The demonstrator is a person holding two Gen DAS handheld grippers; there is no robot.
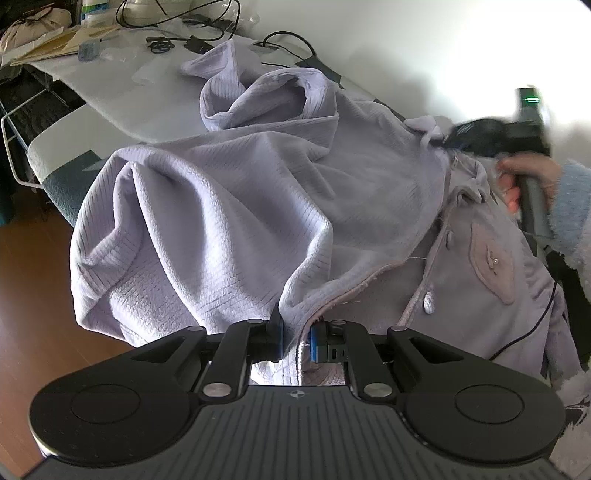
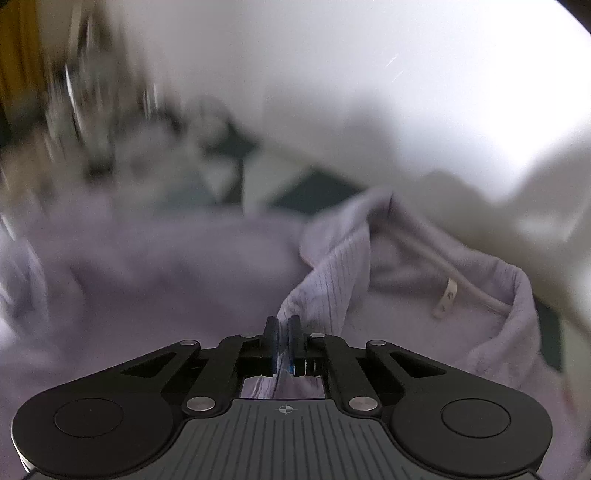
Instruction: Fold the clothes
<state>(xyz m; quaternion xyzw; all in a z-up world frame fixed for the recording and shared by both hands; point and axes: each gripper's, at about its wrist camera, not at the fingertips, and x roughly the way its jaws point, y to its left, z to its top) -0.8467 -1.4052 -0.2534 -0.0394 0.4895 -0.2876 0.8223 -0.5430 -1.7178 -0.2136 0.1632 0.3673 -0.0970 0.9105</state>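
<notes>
**Desk:** Across the long white padded table (image 1: pixel 110 99), what fills the left wrist view?

**Photographer:** A pale lilac ribbed fleece garment (image 1: pixel 236 206), bunched in deep folds and lifted off the surface. It runs from the near edge of the table out to the far right, and its lower folds hang over the brown wooden floor (image 1: pixel 29 288) on the left.

**Desk:** Who has hold of it?

**Photographer:** Both tools. The left gripper (image 1: pixel 297 338), black with blue pads, has its fingers pressed onto a hem fold at the near centre. The right gripper (image 2: pixel 283 341) pinches a narrow ribbed edge the same way, with cloth passing between its pads. From the left wrist view it appears blurred at the far right, gripped by a hand (image 1: pixel 524 177) in a fluffy light-blue sleeve (image 1: pixel 572 206).

**Desk:** Smaller details?

**Photographer:** A round pearly button (image 1: pixel 428 303) sits on the grey-lilac front panel at the right. A small white label (image 2: pixel 445 301) shows inside the neckline in the right wrist view. Black cables (image 1: pixel 177 18) lie at the far end of the table. The rest of the right view is smeared.
</notes>
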